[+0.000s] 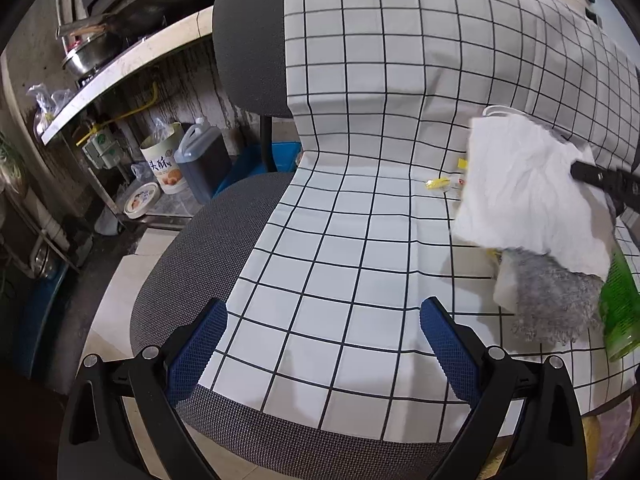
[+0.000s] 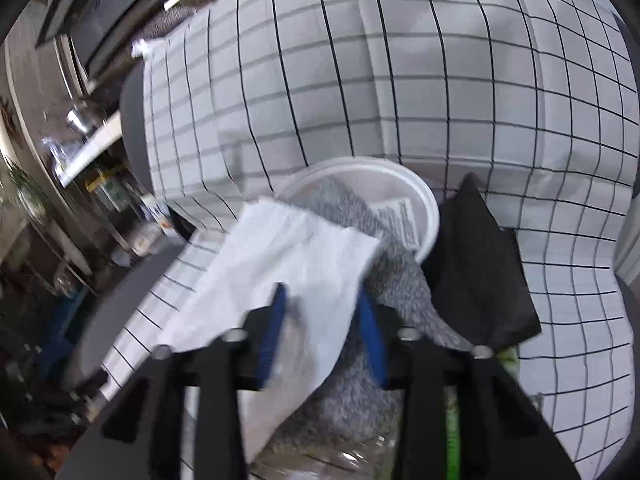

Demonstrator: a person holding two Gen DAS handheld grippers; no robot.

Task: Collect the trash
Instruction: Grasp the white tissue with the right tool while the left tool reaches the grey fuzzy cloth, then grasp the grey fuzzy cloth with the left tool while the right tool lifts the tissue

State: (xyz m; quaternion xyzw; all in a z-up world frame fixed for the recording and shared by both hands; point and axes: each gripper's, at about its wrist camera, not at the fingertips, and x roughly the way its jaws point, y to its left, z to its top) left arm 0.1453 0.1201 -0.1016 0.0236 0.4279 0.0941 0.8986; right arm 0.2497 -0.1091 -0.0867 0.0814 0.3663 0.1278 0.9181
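Nearest to me in the right wrist view, my right tongs (image 2: 322, 332) are clenched on a white paper napkin (image 2: 288, 280); no earlier picture is to hand, so I only report the grip: the sheet runs between the blue pads, its free end draping away to the left and forward. In the left wrist view that same napkin (image 1: 524, 196) hangs off to the right of my left tongs (image 1: 324, 344), which stand released and wide, with nothing between them but the checked cloth (image 1: 344, 216) spread over the chair (image 1: 224, 240).

Just beyond the right tongs lies a grey fuzzy rag (image 2: 400, 280), partly under the napkin, one end reaching up into a white bowl (image 2: 420, 200) behind it. A black cloth (image 2: 476, 264) lies to the right of the bowl, touching its rim as far as I can tell. Something green (image 1: 620, 304) shows at the right edge; I can't say what it is.

Further off on the seat, near the fold of the backrest, small yellow scraps (image 1: 438, 183) lie ahead and right of the left tongs. I judge the left hand the free one for those, reaching forward and right, while the right carries the napkin off. No bin is in sight.
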